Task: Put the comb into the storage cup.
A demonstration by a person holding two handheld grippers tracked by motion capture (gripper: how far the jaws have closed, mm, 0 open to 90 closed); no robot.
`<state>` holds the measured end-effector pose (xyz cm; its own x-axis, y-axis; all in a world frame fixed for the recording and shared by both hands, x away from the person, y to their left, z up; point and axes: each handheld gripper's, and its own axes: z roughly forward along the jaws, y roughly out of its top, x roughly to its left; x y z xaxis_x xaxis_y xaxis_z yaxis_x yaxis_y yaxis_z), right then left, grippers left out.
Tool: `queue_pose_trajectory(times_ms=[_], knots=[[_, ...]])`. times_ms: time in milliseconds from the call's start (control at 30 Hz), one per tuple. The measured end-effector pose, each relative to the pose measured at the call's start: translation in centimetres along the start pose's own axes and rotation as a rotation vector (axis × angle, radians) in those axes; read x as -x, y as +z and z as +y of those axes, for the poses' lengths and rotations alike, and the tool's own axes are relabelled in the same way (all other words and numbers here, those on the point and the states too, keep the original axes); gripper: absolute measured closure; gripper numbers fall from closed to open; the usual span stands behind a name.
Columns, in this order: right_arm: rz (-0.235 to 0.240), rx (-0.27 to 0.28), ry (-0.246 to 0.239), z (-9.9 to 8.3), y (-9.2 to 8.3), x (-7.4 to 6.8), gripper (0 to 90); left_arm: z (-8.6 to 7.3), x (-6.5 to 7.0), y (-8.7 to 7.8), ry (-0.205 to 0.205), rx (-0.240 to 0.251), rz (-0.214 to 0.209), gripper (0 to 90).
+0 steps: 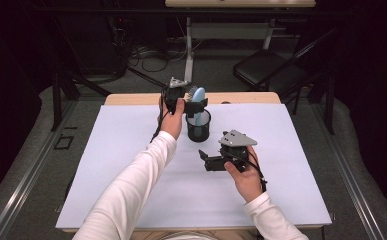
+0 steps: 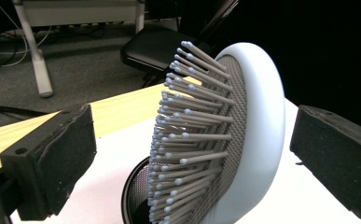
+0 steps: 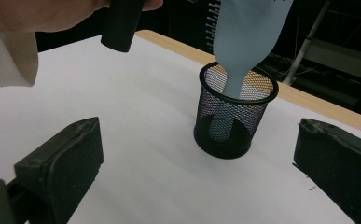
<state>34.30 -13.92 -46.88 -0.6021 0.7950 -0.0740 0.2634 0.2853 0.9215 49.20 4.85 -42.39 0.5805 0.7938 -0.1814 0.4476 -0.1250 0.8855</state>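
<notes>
Right, pale blue plastic hairbrush [image 1: 198, 100] stands handle-down in round black wire-mesh cup [image 1: 198, 126] on white table [image 1: 131, 150], long axis near upright, bristles facing left gripper [image 1: 193, 102], whose fingers gape wide either side, not touching. Right gripper [image 1: 207, 159] fingers also wide open, empty, nearby.

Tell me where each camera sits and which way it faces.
High view: above the person's side, facing forward and down on the table; both forearms, left gripper, right gripper.
Left gripper view: on the left gripper, between open jaws, facing the hairbrush bristles.
Right gripper view: on the right gripper, low over the table, facing the mesh cup; the left hand shows.
Shared: all three show brush standing handle-down in cup.
</notes>
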Motion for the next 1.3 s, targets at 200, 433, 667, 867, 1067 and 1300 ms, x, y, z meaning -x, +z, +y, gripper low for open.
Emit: queue_pose_trajectory(times_ms=[200,433,667,867,1067,1300], knots=[[0.004,-0.004,0.002,0.0,0.0,0.1,0.4,0.1,0.0,-0.2,0.007,0.000,-0.007,0.5],[-0.002,-0.012,0.007,0.0,0.0,0.2,0.0,0.3,0.0,-0.6,-0.002,0.009,-0.014,0.5],[-0.006,-0.017,0.019,0.0,0.1,0.4,0.0,0.6,-0.5,-1.0,-0.001,0.005,-0.019,0.5],[-0.014,-0.026,0.010,-0.2,-0.1,0.4,0.0,0.9,-1.0,-1.8,0.004,0.008,-0.011,0.6],[-0.021,-0.027,0.015,-0.2,-0.2,0.5,0.0,1.2,-0.9,-2.9,0.028,-0.001,-0.033,0.6],[-0.015,-0.028,0.022,-0.2,-0.1,0.6,0.0,1.2,-0.4,-4.1,0.049,-0.022,-0.061,0.6]])
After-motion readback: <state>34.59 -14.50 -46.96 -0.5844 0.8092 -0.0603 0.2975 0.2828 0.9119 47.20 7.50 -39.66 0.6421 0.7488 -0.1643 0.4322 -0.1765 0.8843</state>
